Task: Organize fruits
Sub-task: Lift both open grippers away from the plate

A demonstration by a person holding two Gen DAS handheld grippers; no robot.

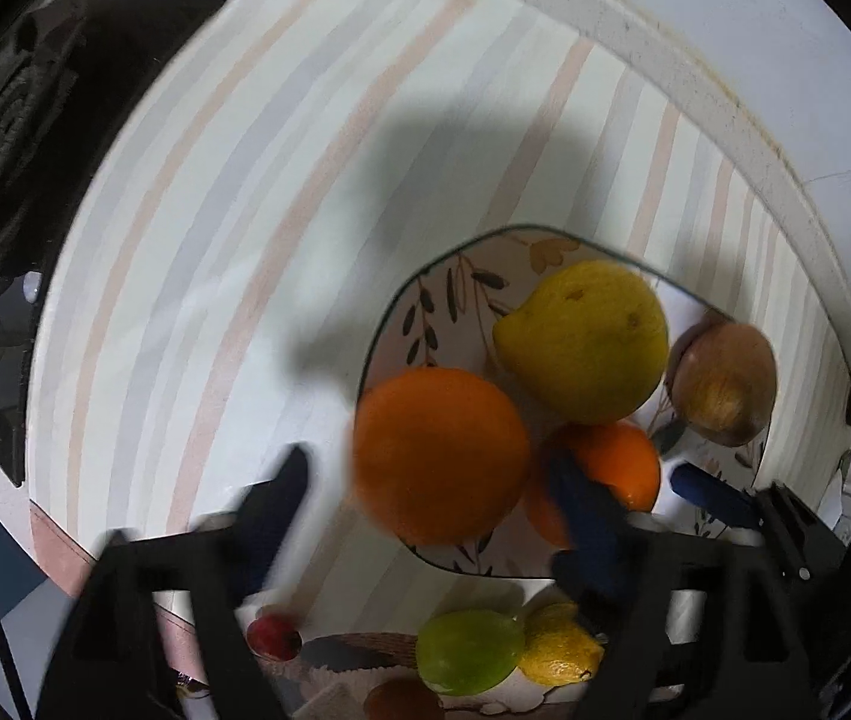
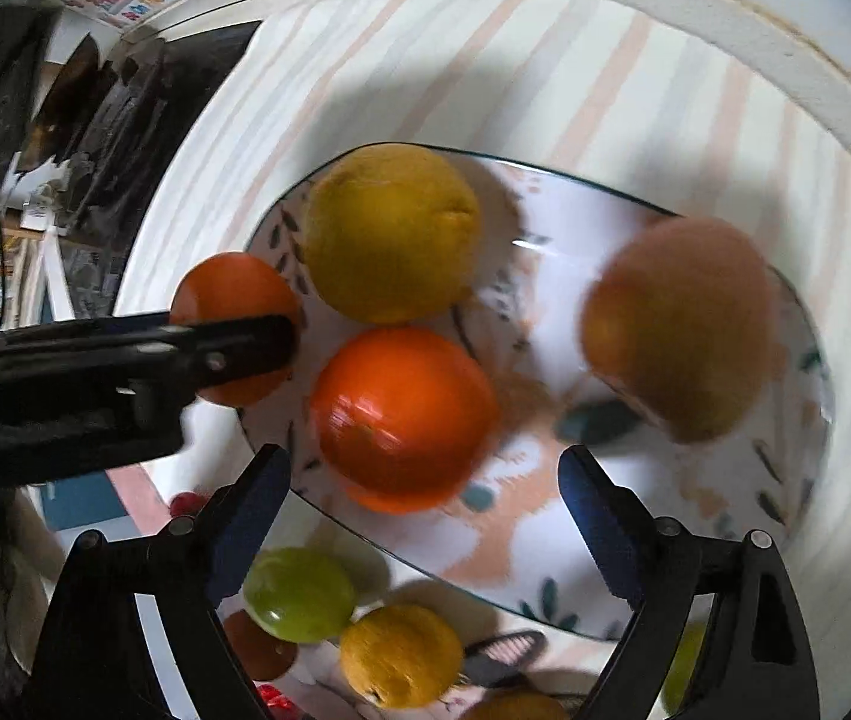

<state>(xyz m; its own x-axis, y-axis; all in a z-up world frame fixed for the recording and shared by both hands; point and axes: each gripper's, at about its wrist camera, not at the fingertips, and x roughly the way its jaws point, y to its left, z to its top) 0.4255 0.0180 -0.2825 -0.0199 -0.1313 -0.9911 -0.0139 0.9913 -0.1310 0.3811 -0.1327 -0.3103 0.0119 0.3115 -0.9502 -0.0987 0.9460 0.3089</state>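
Here, both grippers stand wide and empty: left gripper [image 1: 425,480] around the orange [image 1: 442,455]; round, firm, slippery, so grip its widest middle.

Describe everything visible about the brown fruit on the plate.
The brown fruit is roundish, dull and rough-looking, tan to russet, motion-blurred in the right wrist view. In the left wrist view it shows a paler, yellowish patch. It sits at the patterned plate's edge, apart from the other fruits; no gripper touches it.
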